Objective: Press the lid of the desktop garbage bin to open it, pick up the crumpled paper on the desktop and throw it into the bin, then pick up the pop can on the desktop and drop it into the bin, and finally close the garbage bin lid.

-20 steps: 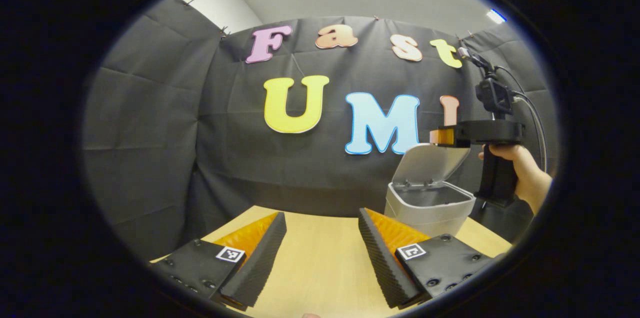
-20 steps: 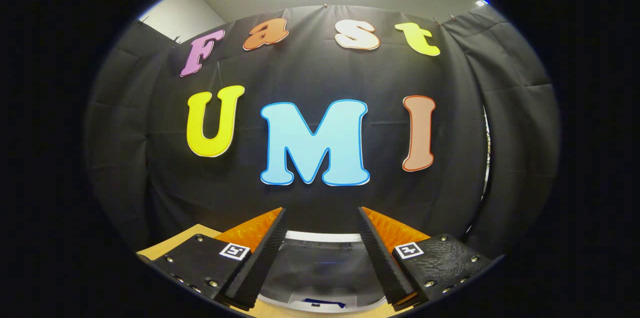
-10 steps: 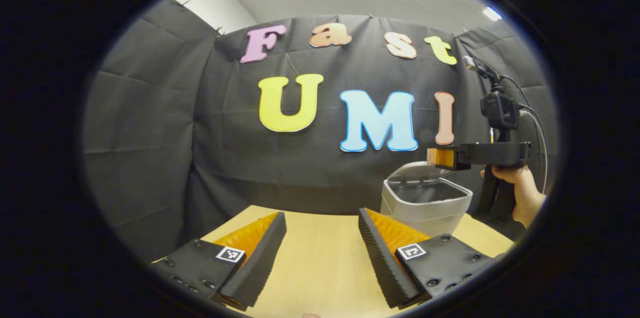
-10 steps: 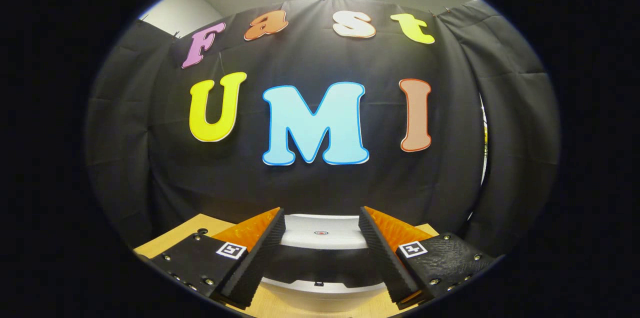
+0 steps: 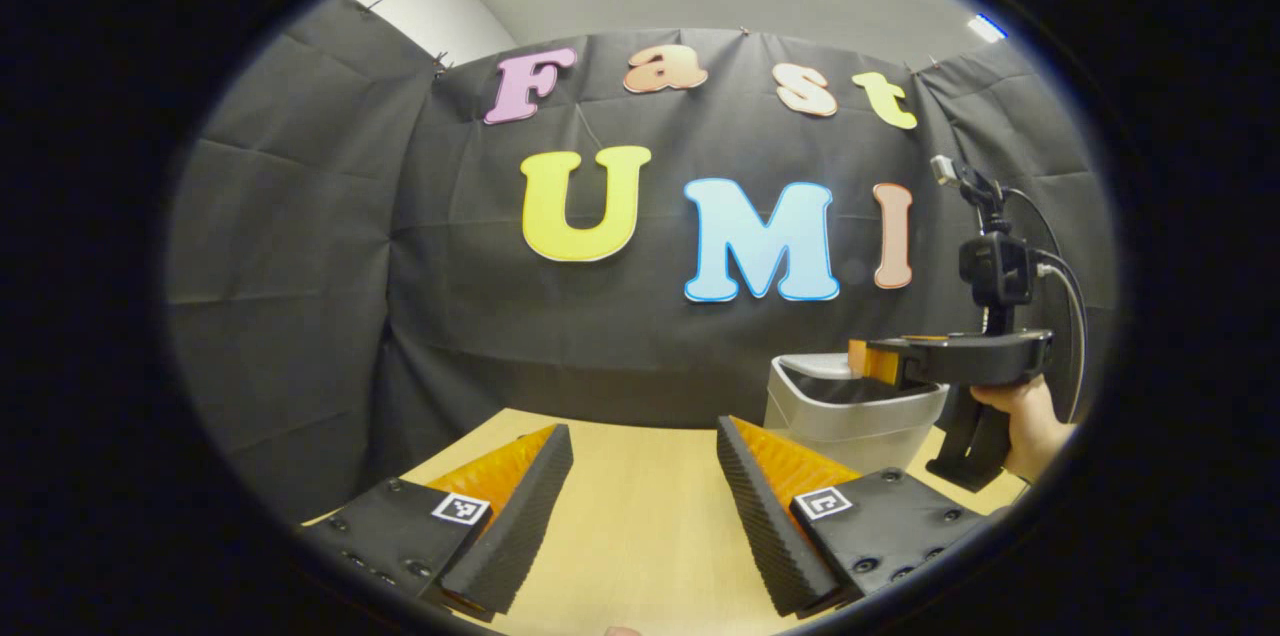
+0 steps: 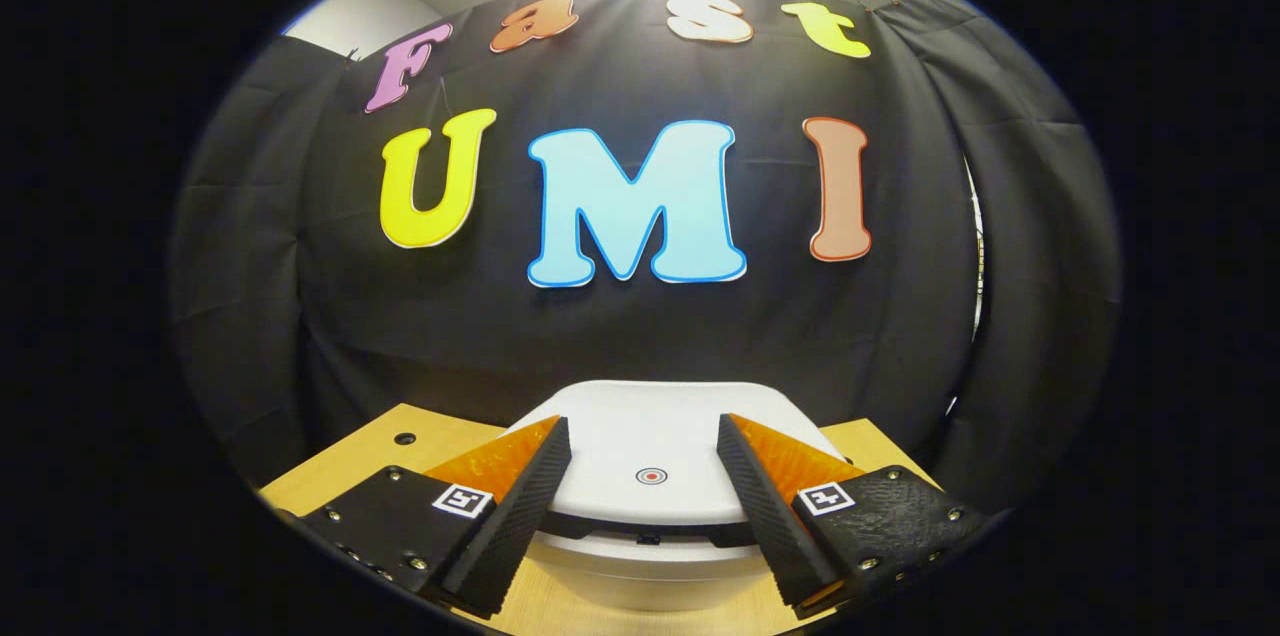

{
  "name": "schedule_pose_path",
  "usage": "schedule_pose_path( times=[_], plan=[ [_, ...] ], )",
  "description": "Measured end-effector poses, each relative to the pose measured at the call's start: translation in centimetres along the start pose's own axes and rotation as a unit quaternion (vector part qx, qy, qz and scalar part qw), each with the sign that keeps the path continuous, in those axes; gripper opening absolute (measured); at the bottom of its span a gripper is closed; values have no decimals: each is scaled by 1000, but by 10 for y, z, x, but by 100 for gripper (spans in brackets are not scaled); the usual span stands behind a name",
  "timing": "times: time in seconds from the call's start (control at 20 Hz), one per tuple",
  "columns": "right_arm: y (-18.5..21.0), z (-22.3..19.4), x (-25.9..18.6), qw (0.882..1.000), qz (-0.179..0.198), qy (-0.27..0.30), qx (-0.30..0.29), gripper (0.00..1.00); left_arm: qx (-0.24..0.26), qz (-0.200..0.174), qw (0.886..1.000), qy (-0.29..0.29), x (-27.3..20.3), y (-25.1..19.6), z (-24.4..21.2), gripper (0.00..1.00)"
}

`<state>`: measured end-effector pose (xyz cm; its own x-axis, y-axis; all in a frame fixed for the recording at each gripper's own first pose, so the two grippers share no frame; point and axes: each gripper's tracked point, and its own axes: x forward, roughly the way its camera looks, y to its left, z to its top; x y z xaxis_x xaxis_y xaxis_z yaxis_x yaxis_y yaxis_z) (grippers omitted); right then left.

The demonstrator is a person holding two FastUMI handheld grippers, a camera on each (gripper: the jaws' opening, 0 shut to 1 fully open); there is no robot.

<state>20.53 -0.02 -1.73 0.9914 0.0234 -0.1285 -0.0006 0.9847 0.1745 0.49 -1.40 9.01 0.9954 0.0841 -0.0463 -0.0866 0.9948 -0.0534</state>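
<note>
The white desktop bin [image 5: 850, 416] stands at the right of the wooden table [image 5: 640, 536] in the left gripper view. Its lid [image 6: 650, 436], white with a small red dot, lies almost flat on the body [image 6: 650, 571], with a thin dark gap left at the front. My right gripper [image 6: 642, 421] is open, its fingers spread over the top of the lid; whether they touch it I cannot tell. From the left gripper view that right gripper [image 5: 862, 360] sits level on top of the bin, held by a hand [image 5: 1030, 416]. My left gripper [image 5: 642, 428] hovers open over the bare table, left of the bin.
Black cloth walls close the booth behind and beside the table. A small round hole [image 6: 404, 438] is in the tabletop left of the bin. The table's far edge runs just behind the bin.
The bin lid has swung from upright down to nearly flat. My right gripper came down with it, over the lid. My left gripper stayed put.
</note>
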Motion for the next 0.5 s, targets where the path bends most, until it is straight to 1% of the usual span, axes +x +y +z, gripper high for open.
schedule_pose_path(
  times=[0.15, 0.2, 0.4, 0.45, 0.5],
  plan=[
    [1, -12, 4, 1000, -1, 1, -11, 95, -4, 3, 1000, 6, 2, 3, -5, 95],
    [1, -15, 5, 1000, -2, 0, -18, 95, -3, 3, 1000, 7, 2, 4, -6, 96],
    [1, -15, 6, 1000, -3, -14, -20, 95, 3, 6, 1000, 10, 5, 7, -9, 95],
    [1, -15, 7, 1000, -2, -17, -21, 93, 1, 6, 1000, 12, 6, 7, -10, 95],
    [1, -15, 9, 1000, -1, -20, -23, 95, -1, 5, 1000, 14, 7, 7, -11, 95]
  ],
)
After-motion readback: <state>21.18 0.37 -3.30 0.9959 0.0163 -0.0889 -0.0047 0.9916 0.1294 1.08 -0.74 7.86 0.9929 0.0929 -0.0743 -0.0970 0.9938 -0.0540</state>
